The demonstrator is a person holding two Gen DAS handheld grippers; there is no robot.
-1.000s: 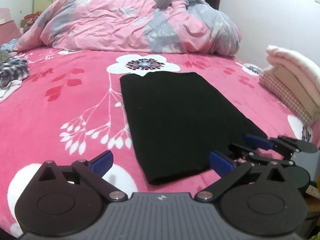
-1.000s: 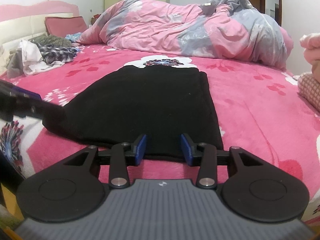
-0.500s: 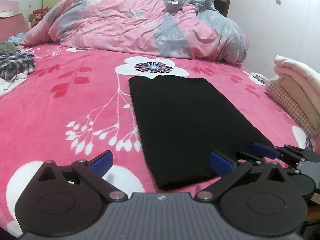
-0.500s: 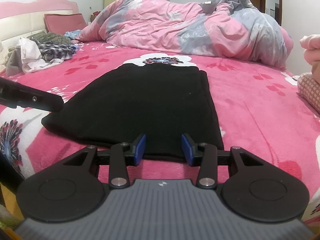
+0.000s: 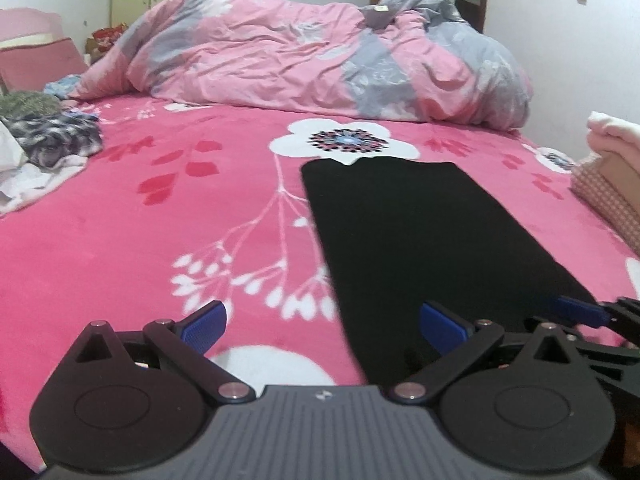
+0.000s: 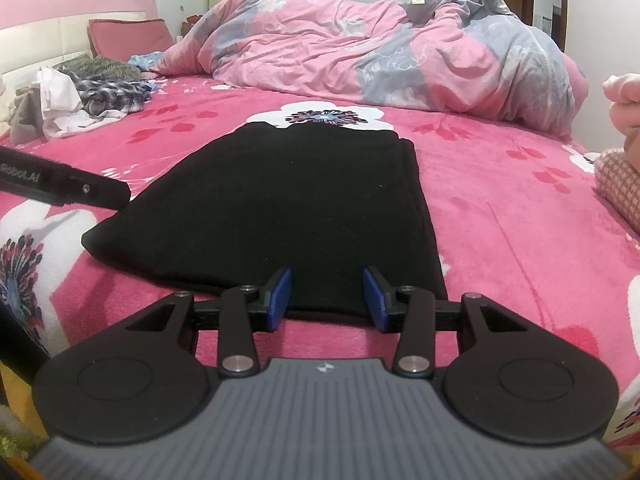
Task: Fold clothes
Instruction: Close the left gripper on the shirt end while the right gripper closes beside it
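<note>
On left gripper [image 6: 64, 186] side: partial white lettering "Robot.AI".

Home bedroom, pink floral bed [image 5: 120, 240], rumpled duvet [image 5: 304, 60], headboard [image 6: 60, 36]

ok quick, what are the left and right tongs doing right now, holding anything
Left tongs: wide open, holding nothing, at the near left corner of the folded black garment.
Right tongs: partly open at its near edge, nothing gripped.
</note>
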